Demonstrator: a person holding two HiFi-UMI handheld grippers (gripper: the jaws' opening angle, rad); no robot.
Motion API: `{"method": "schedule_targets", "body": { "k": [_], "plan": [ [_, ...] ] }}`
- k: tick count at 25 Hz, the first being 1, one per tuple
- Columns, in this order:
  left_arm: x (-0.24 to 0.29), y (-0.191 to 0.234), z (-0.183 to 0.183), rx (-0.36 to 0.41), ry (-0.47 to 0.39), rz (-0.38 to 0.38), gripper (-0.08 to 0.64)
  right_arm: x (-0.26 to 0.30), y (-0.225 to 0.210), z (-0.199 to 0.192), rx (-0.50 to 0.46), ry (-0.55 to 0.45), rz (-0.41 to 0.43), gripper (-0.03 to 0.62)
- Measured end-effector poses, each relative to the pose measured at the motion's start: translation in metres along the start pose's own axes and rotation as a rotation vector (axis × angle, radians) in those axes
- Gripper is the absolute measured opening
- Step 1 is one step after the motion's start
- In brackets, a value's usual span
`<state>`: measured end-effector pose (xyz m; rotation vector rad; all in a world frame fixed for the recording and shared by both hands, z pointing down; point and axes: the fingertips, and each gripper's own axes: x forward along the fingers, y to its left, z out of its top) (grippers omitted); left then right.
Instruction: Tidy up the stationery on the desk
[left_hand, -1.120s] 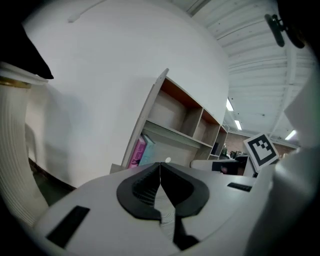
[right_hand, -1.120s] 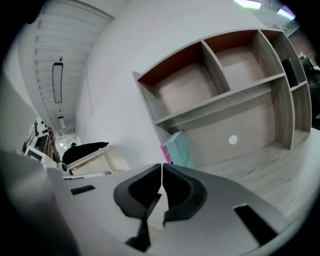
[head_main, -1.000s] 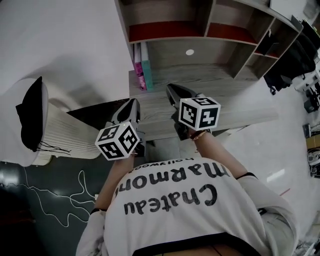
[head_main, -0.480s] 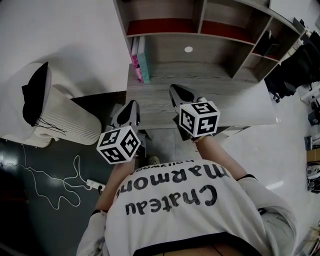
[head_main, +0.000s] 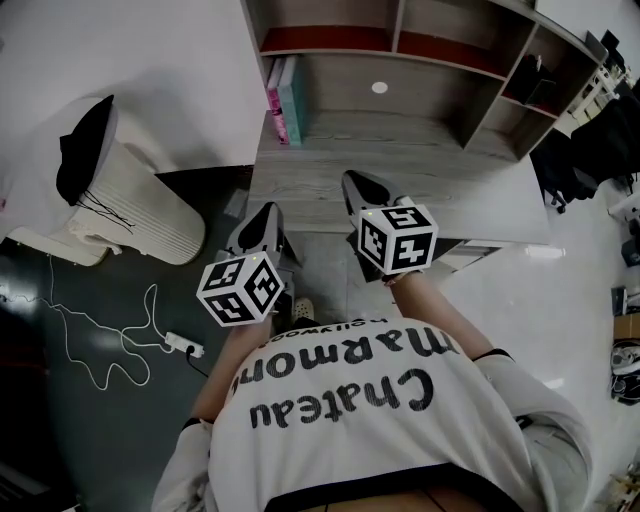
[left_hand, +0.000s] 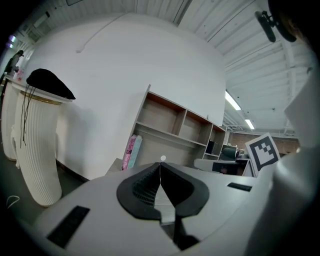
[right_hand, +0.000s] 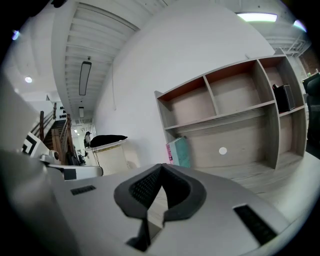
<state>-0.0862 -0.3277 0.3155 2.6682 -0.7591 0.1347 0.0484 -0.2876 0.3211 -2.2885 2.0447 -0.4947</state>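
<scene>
Ahead of your jaws, the desk (head_main: 400, 175) is pale grey wood-grain board, matt and streaked. The shelf unit (head_main: 470, 100) behind it has the same finish, with smooth red-brown faces in its upper compartments. The books (head_main: 284, 100) ahead and to the left have smooth pink and teal covers. Well left of your left gripper (head_main: 266, 212), the white column (head_main: 150, 220) is finely ribbed, with soft black cloth (head_main: 85, 150) on top. The shells of both that gripper and your right gripper (head_main: 352, 182) look like matt grey plastic. Their pads (left_hand: 142, 187) are black and ribbed. The dark floor (head_main: 100, 420) is matt and the pale floor (head_main: 560, 300) is glossy.
</scene>
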Motion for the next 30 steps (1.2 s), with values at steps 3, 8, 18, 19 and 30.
{"method": "schedule_targets", "body": {
  "k": [3, 8, 18, 19, 30],
  "plan": [
    [-0.012, -0.009, -0.008, -0.003, -0.003, 0.006, 0.015, -0.015, 0.001, -0.008, -0.013, 0.008, -0.001, 0.014],
    [-0.029, -0.022, -0.020, -0.020, -0.016, 0.013, 0.017, -0.041, -0.002, -0.020, -0.025, 0.024, -0.016, 0.014],
    [-0.046, -0.046, -0.038, -0.013, -0.019, 0.010, 0.016, -0.080, -0.006, -0.034, -0.031, 0.026, -0.023, 0.014],
    [-0.047, -0.048, -0.039, -0.012, -0.020, 0.011, 0.016, -0.083, -0.006, -0.036, -0.029, 0.028, -0.022, 0.014],
    [-0.064, -0.063, -0.056, -0.010, -0.007, 0.007, 0.016, -0.105, -0.004, -0.050, -0.026, 0.045, -0.019, 0.014]
  ]
}}
